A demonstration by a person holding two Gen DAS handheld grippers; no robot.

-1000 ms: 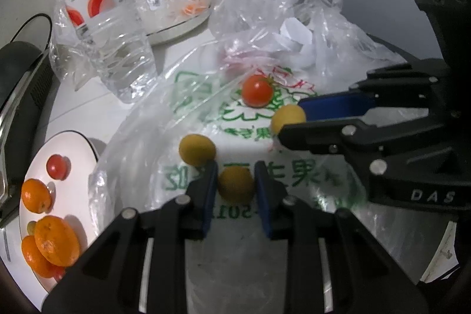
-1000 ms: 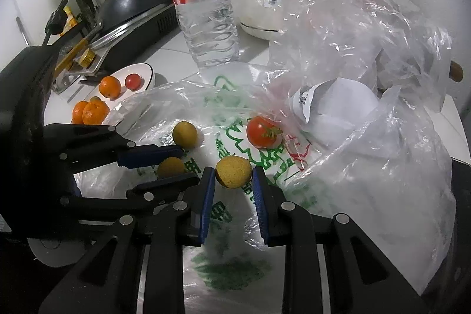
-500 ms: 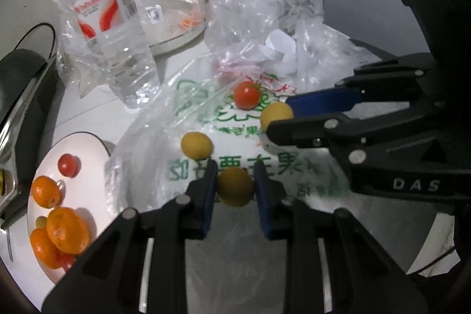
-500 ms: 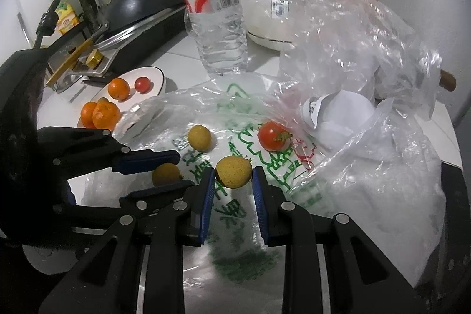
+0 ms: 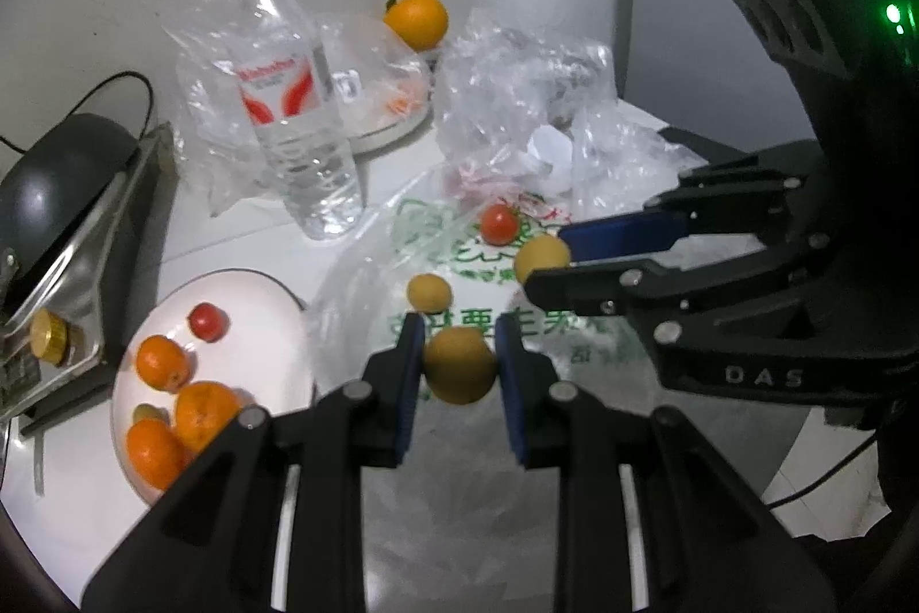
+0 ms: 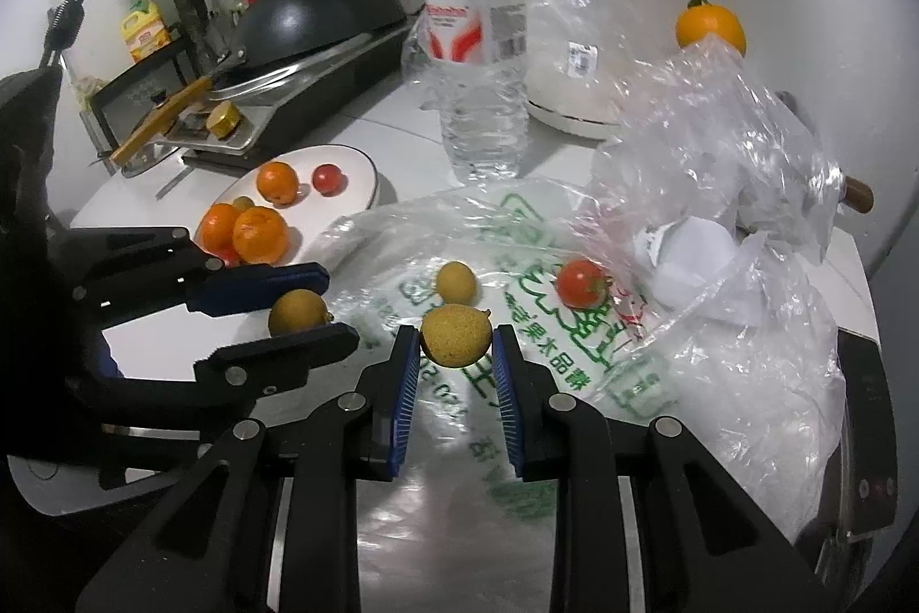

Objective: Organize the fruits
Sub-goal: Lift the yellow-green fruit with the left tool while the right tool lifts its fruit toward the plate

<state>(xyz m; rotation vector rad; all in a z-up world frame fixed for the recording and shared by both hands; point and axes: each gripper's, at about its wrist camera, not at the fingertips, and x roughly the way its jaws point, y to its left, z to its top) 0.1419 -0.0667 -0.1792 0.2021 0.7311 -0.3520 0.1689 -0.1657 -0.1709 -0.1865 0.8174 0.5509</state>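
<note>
My left gripper (image 5: 460,361) is shut on a small yellow-brown fruit (image 5: 459,365), lifted above the printed plastic bag (image 5: 551,343). My right gripper (image 6: 454,346) is shut on another yellow fruit (image 6: 456,334), also held off the bag (image 6: 517,383). Each gripper shows in the other's view, the right gripper (image 5: 551,257) to the right and the left gripper (image 6: 298,308) to the left. A third yellow fruit (image 6: 456,282) and a red tomato (image 6: 581,282) lie on the bag. The white plate (image 6: 356,165) at the left holds several oranges and a tomato (image 6: 328,178).
A clear water bottle (image 6: 477,56) stands behind the bag. Crumpled clear bags (image 6: 718,142) pile up at the right with a lone orange (image 6: 710,27) behind them. A black pan (image 6: 321,15) on a stove sits at the back left, and a covered white dish (image 6: 568,96) behind the bottle.
Both grippers have risen and drawn back from the bag, each with its yellow fruit still gripped. The plate and bottle now show more fully.
</note>
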